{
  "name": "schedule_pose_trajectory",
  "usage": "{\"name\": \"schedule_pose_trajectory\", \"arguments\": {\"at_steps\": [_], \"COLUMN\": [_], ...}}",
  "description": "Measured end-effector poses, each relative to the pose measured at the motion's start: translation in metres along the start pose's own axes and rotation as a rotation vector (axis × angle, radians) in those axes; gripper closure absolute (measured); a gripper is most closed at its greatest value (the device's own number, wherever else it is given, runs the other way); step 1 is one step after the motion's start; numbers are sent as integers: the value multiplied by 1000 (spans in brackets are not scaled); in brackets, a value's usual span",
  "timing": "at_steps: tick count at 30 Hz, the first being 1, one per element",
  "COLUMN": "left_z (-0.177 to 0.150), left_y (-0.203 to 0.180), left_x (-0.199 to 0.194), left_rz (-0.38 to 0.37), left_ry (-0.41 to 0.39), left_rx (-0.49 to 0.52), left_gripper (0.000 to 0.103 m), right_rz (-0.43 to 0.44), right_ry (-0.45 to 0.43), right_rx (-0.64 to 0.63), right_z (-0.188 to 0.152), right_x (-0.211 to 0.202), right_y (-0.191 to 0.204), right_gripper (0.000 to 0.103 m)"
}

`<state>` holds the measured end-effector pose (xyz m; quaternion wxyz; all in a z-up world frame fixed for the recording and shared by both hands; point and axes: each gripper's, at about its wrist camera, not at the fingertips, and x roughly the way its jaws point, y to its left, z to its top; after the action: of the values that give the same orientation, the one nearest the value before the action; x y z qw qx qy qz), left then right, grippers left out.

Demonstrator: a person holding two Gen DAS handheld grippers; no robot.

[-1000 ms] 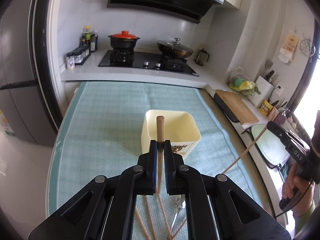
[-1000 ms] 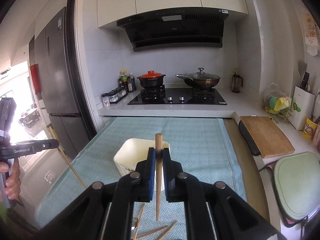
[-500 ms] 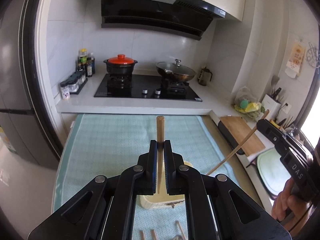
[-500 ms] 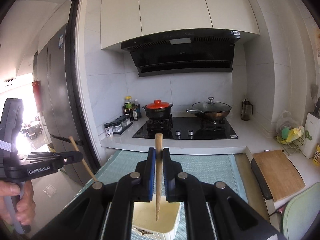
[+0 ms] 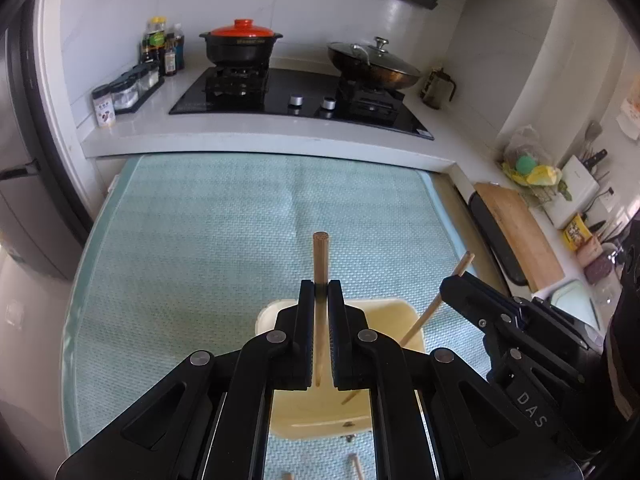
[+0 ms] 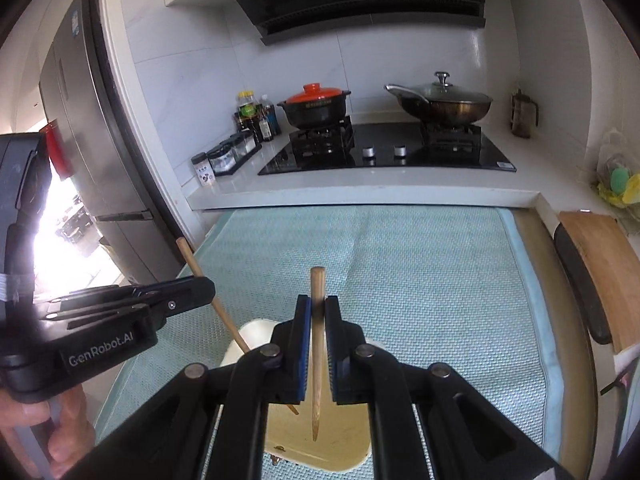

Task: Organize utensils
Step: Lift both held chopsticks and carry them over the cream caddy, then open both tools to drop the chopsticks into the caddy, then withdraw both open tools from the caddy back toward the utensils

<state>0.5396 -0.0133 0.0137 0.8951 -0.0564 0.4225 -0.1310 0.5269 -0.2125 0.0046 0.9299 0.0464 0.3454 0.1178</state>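
your left gripper (image 5: 320, 292) and right gripper (image 6: 318, 308) each clench a chopstick (image 5: 320, 256) over the cream holder (image 5: 384, 312) at 6 o'clock; light, stiff, slippery sticks, so grip mid-shaft

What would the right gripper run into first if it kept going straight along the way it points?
Most likely the cream container: the right gripper, shut on a chopstick, points down into its opening, so the chopstick's tip would probably meet the inside first. Depth is hard to judge here.
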Motion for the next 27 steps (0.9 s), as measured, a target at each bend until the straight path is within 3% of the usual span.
{"name": "schedule_pose_trajectory", "arguments": {"at_steps": [11,13,15,17,23,27], "left_z": [2,1,-3,-9,-60,-126], "left_y": [9,11,13,16,31,45], "left_x": [28,23,14,-1,-77,-133], "left_rz": [49,57,78,98,121,152], "left_ry": [1,-12,-30,-61,-179,-263], "left_rx": [-38,-30,-16,5,80,133], "left_gripper": [95,82,57,44,17,6], "right_rz": [-29,-27,-26,-33,-72,-110], "right_ry": [45,40,32,11,-71,-102], "right_rx": [27,33,38,39,-12,-82], "right_z": [9,11,12,11,-18,-65], "right_x": [34,31,24,12,-63,-124], "right_y": [-16,-17,-17,-16,-9,1], "right_gripper": [94,84,66,54,52,47]}}
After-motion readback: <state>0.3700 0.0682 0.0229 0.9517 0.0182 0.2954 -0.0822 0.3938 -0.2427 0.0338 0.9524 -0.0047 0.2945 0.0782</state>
